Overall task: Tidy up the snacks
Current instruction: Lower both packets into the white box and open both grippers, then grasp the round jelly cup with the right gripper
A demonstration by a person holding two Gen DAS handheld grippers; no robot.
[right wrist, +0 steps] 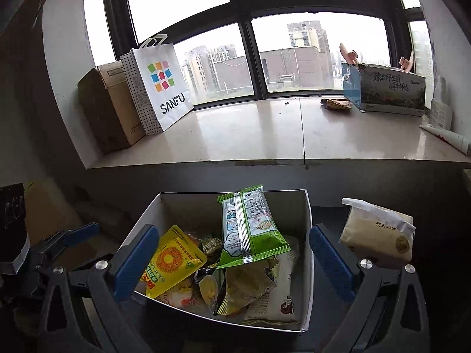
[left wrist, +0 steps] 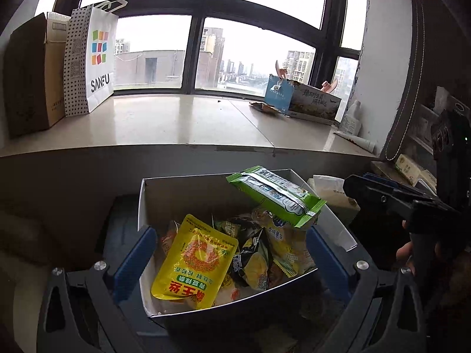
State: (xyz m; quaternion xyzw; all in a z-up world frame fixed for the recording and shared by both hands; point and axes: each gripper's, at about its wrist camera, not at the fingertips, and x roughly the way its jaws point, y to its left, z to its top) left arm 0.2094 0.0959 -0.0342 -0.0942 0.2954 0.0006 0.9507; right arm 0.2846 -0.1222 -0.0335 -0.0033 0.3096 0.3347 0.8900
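A white box [left wrist: 144, 203] full of snack packets sits on a dark surface below the windowsill; it also shows in the right wrist view [right wrist: 307, 223]. A green packet [left wrist: 276, 195] lies across its top right, also seen from the right wrist [right wrist: 250, 229]. A yellow pouch [left wrist: 194, 259] leans at the box's left, also in the right wrist view [right wrist: 170, 260]. My left gripper [left wrist: 232, 260] is open and empty over the box. My right gripper [right wrist: 232, 260] is open and empty over the box too; it shows at the right in the left wrist view [left wrist: 382, 197].
A beige packet [right wrist: 379, 232] stands right of the box. On the windowsill [right wrist: 250, 135] stand a cardboard box [right wrist: 109, 108], a white SANFU bag [right wrist: 159, 85], a printed carton [right wrist: 388, 88] and a small wrapper [right wrist: 335, 104].
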